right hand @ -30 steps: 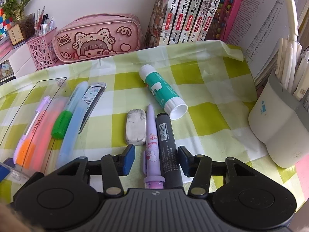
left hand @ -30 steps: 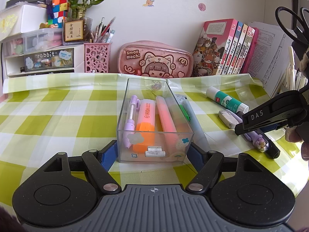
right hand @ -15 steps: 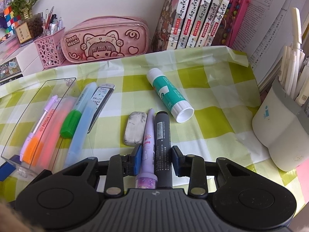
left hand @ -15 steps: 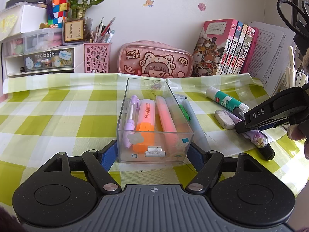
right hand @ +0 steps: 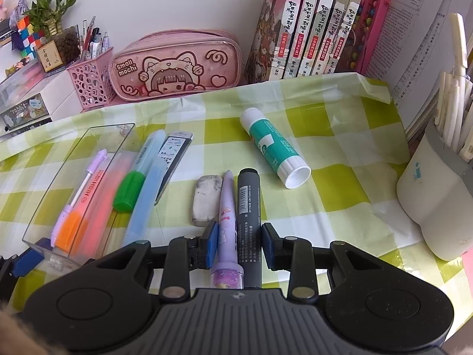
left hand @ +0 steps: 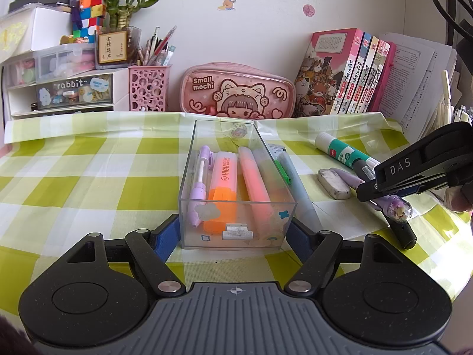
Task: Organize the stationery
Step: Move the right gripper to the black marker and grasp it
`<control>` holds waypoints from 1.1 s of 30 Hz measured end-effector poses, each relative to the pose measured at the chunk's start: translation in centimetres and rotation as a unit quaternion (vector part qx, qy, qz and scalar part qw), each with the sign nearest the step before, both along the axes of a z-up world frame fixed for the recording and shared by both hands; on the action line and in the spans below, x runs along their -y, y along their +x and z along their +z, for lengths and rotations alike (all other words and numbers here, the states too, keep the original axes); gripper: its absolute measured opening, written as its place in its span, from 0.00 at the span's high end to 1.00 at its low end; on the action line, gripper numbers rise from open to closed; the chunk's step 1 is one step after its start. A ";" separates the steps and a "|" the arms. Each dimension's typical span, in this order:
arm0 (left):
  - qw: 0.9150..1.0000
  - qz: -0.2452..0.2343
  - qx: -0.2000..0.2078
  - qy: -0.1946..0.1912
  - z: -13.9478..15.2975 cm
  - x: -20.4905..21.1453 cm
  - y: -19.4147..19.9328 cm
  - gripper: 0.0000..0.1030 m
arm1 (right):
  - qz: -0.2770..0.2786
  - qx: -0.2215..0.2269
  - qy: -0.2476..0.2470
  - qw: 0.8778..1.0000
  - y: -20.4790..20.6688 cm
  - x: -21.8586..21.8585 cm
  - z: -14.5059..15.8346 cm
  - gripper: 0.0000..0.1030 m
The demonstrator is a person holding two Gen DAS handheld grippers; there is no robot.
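A clear plastic organizer box [left hand: 236, 238] sits on the checked cloth, holding a purple pen, an orange highlighter [left hand: 223, 186] and a pink highlighter. My left gripper [left hand: 233, 233] has its blue pads against the box's two near corners. My right gripper [right hand: 238, 244] is closed around a purple pen [right hand: 227, 207] and a black marker [right hand: 248, 204] that lie side by side; both still touch the cloth. It shows from the side in the left wrist view [left hand: 414, 174]. An eraser [right hand: 207, 199], a glue stick [right hand: 273, 148] and green and blue highlighters [right hand: 147, 177] lie nearby.
A pink pencil case [left hand: 239, 90], a pink pen holder [left hand: 149, 87] and books [left hand: 351, 71] line the back wall. White drawers [left hand: 62, 88] stand at the back left. A grey-white cup of pens [right hand: 437, 195] stands at the right.
My right gripper's fingers have closed from wide apart onto the purple pen and black marker. The left gripper and the box have not moved.
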State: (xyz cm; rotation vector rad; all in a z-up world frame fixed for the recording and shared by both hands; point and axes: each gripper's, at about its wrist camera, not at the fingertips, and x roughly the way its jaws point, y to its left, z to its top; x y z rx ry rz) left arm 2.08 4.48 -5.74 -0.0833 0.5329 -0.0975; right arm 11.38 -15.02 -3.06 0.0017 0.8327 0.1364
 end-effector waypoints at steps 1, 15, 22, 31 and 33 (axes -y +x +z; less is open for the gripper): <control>1.000 0.000 0.000 0.000 0.0 0.0 0.0 0.28 | 0.000 0.000 0.001 1.000 0.0 0.0 0.0 0.67; 1.000 0.000 0.000 0.000 0.0 0.0 0.0 0.28 | 0.011 0.004 0.016 1.000 -0.5 0.1 0.6 0.67; 1.000 0.000 0.000 0.001 0.0 0.0 0.0 0.28 | 0.010 0.007 0.029 1.000 -0.4 0.5 0.6 0.83; 1.000 0.000 0.000 0.002 0.0 0.1 0.0 0.28 | 0.000 0.007 0.050 0.999 0.1 1.4 0.5 0.86; 1.000 0.000 0.000 0.002 0.0 0.1 0.0 0.28 | -0.007 0.007 0.048 0.999 0.1 1.6 0.5 0.86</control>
